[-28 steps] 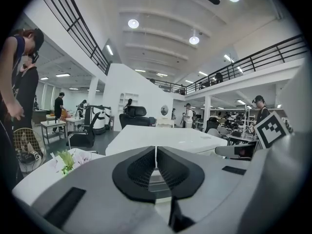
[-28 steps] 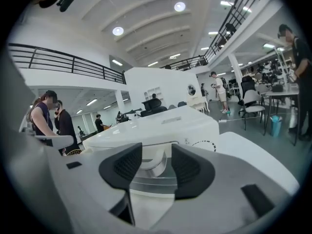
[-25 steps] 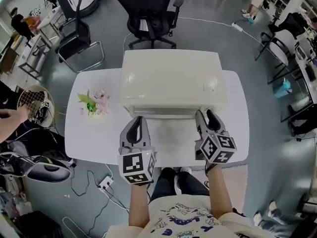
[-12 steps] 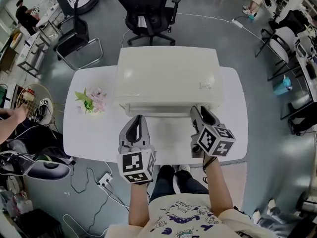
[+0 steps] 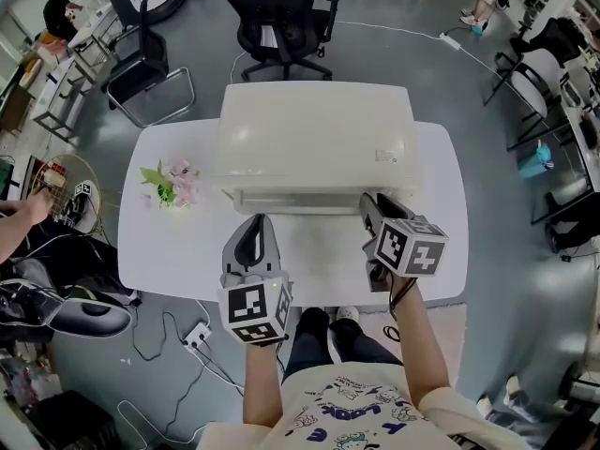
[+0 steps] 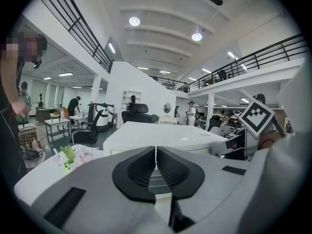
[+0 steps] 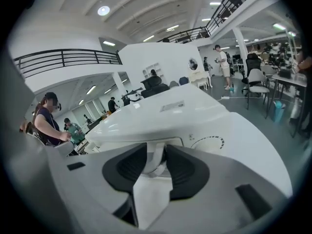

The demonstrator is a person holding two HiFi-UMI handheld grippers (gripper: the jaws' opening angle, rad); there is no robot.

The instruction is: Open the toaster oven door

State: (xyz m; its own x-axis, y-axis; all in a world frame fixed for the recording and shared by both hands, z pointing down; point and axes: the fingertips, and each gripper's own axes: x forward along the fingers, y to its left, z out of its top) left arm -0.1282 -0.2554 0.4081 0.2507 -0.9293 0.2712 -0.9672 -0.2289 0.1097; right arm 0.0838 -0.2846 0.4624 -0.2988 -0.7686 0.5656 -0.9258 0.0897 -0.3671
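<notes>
The white toaster oven (image 5: 314, 139) is set at the far edge of the white table (image 5: 169, 251), door shut. The right gripper (image 5: 373, 204) has just been closing its jaws, which are pressed on the right end of the door handle (image 7: 155, 161). The left gripper (image 5: 255, 225), jaws together and empty, is held before the door's left part.

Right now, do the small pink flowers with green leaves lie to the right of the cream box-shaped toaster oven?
No, the pink flowers lie on the white table, left of the cream toaster oven.
</notes>
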